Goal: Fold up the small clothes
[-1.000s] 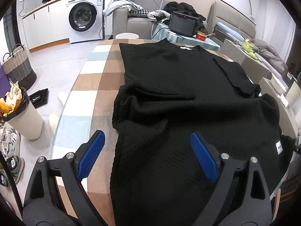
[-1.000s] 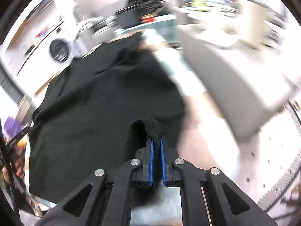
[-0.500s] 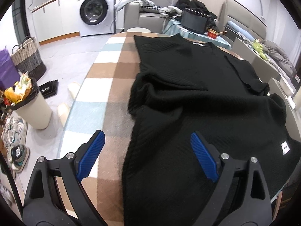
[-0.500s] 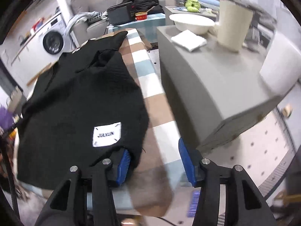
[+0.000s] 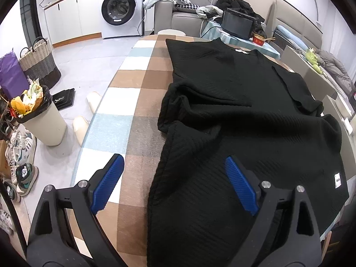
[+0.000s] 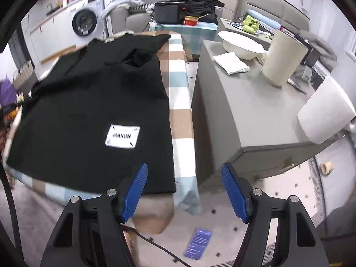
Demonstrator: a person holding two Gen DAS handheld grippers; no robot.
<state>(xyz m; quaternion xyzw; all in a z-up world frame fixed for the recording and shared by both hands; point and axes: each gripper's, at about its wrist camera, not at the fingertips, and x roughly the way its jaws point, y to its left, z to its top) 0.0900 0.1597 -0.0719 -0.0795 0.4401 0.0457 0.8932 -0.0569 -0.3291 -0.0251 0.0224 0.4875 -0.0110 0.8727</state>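
Under black garment (table half-hidden)

Bare checked tablecloth strip open left of the black garment, narrow bare strip on its right, grey cabinet just beside that edge, bowl and 2 paper rolls on top

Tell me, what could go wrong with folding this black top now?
1. The black top is bunched into wrinkles near its left sleeve; folding over that could trap creases.
2. Its bottom corner lies close to the table edge, so a tug might drag it off.
3. The right gripper is opening with no cloth between its jaws, and the left gripper is open too, so nothing holds the top flat.
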